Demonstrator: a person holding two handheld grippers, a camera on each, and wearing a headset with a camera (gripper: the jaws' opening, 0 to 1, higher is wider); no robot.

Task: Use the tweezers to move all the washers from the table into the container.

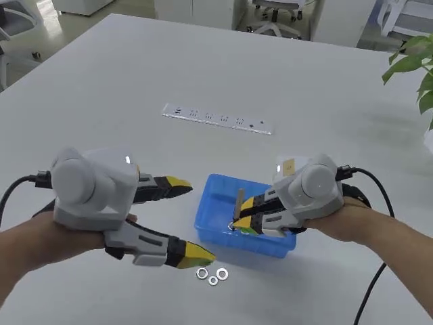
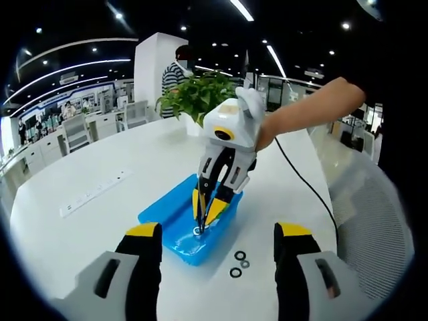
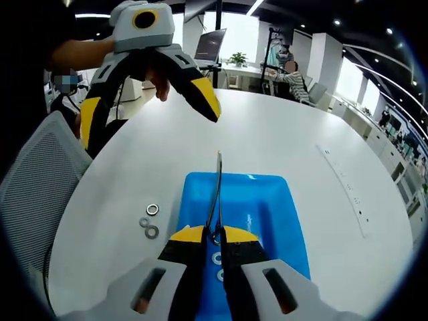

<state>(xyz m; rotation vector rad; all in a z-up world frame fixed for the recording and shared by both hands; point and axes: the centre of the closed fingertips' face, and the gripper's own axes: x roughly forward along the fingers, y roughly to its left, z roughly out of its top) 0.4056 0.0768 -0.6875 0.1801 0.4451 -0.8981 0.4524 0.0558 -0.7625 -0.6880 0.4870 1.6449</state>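
Nearest the lens, the left hand-held gripper point(image 1: 194, 219): jaws spread wide, nothing between them, hovering over the tabletop point(image 1: 135, 81) just beside the blue container point(image 1: 210, 203). On the other side, the right hand-held gripper point(image 1: 238, 222): jaws closed tight on the tweezers point(image 1: 239, 203), poised over the container's inside. In the left gripper view, tweezer tips down near the container floor with what looks like a washer at them; too small to say whether pinched or lying loose. At least two washers point(image 3: 216, 257) lying in the container already, seen between the right jaws. Three loose washers point(image 1: 213, 280) bunched on the tabletop just outside the near wall. Probably the drop-off of one washer. Next: ease the squeeze, lift clear of the rim, swing to the bunch, pinch one thin ring without scattering its neighbours.
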